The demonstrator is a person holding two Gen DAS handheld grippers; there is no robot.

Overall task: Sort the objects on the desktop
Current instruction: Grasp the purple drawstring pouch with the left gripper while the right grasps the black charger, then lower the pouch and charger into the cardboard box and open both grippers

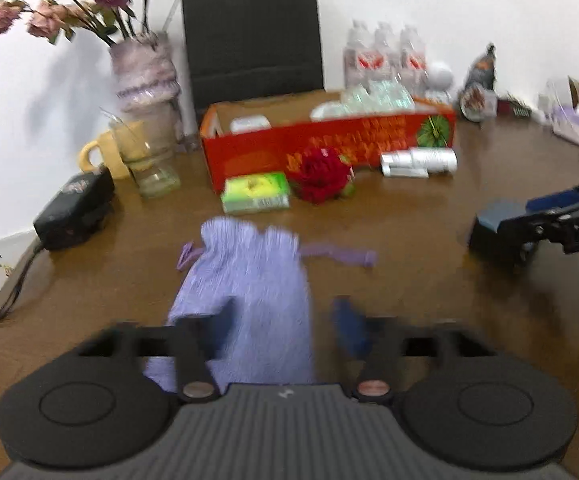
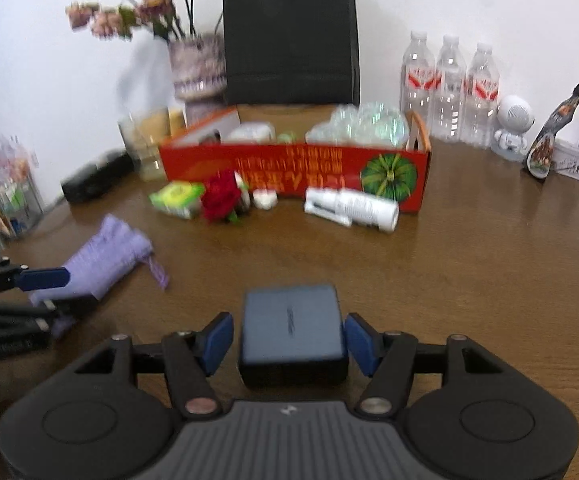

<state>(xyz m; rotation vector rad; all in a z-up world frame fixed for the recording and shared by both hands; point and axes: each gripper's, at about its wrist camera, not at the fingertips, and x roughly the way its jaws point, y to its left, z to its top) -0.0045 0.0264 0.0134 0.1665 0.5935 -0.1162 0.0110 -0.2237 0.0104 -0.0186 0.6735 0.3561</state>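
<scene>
A purple drawstring pouch [image 1: 245,280] lies on the brown table, and my left gripper [image 1: 285,320] is open around its near end, one finger on each side. The pouch also shows in the right wrist view [image 2: 105,256]. A dark blue-grey box [image 2: 291,332] sits between the open fingers of my right gripper [image 2: 289,340], with small gaps at both sides; it also shows in the left wrist view [image 1: 493,224]. An open red cardboard box [image 2: 289,168] with several items inside stands further back.
In front of the red box lie a green packet [image 2: 177,198], a red rose [image 2: 221,198] and white tubes [image 2: 353,208]. A vase [image 1: 145,76], a yellow mug [image 1: 105,152], a glass, a black bag [image 2: 289,40], three water bottles [image 2: 449,88] and a black adapter [image 1: 73,208] line the back and left.
</scene>
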